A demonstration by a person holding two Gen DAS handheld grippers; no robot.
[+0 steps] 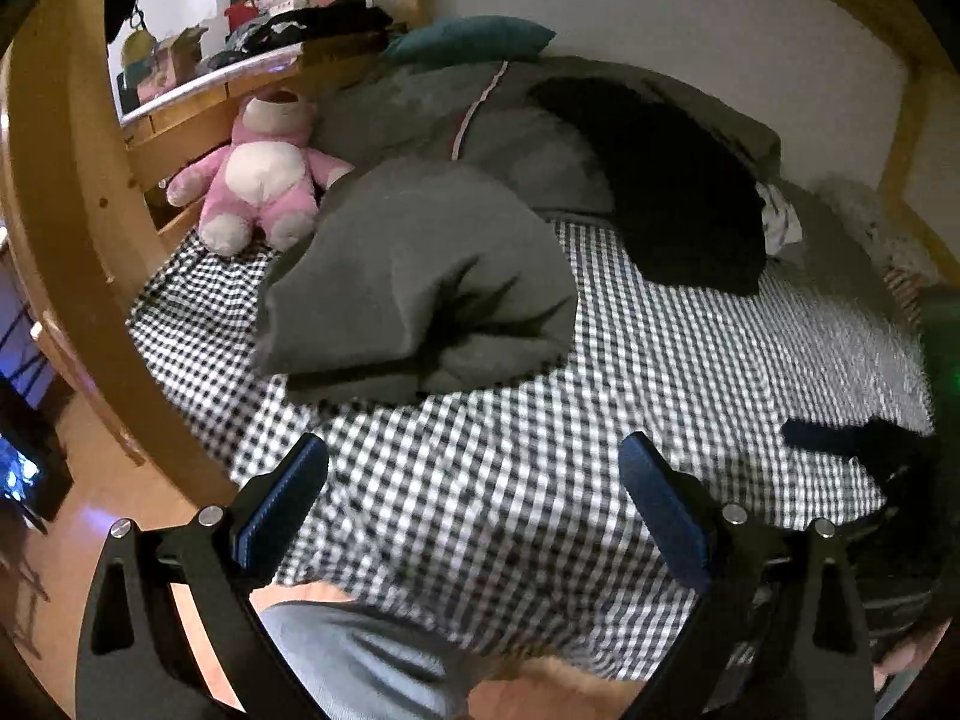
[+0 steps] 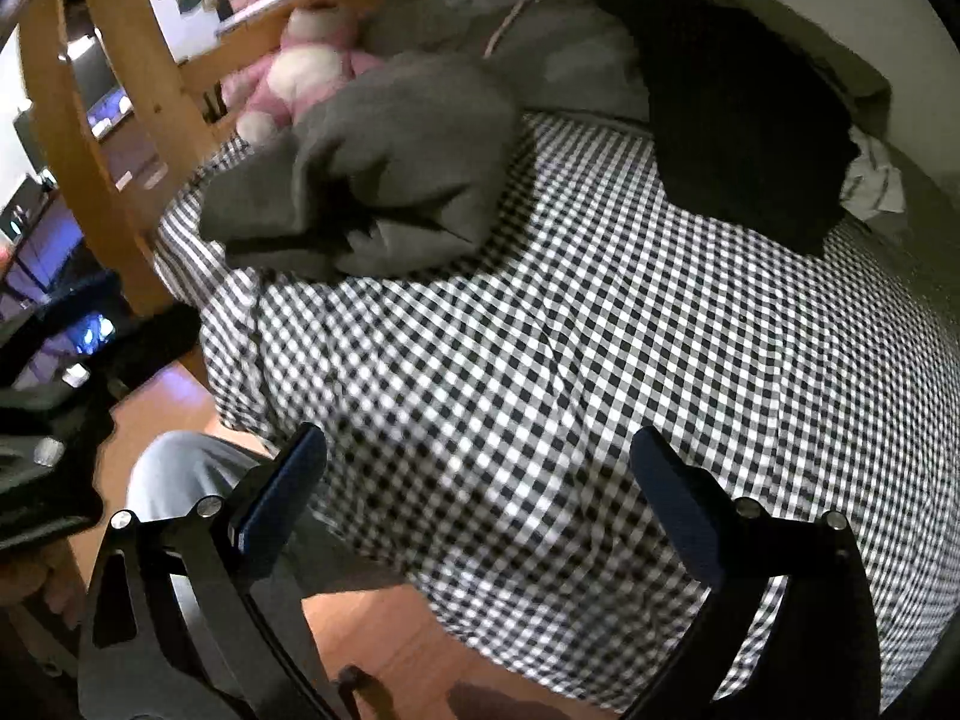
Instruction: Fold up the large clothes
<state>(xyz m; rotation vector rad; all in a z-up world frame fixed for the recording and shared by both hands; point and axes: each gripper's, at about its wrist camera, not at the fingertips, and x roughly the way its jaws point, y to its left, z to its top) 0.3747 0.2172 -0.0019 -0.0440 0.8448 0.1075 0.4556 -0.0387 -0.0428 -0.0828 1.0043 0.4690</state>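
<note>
Both fingers [image 1: 474,450] [image 2: 477,444] spread (empty) — grey garment [image 1: 414,288] folded, checked bed [image 1: 540,480]

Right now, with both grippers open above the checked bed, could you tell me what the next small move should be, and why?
Probably reach for the black garment at the far side. The grey garment already lies folded in a bundle beside the pink plush toy, and both the left gripper and right gripper are open and hold nothing above the checked sheet.
</note>
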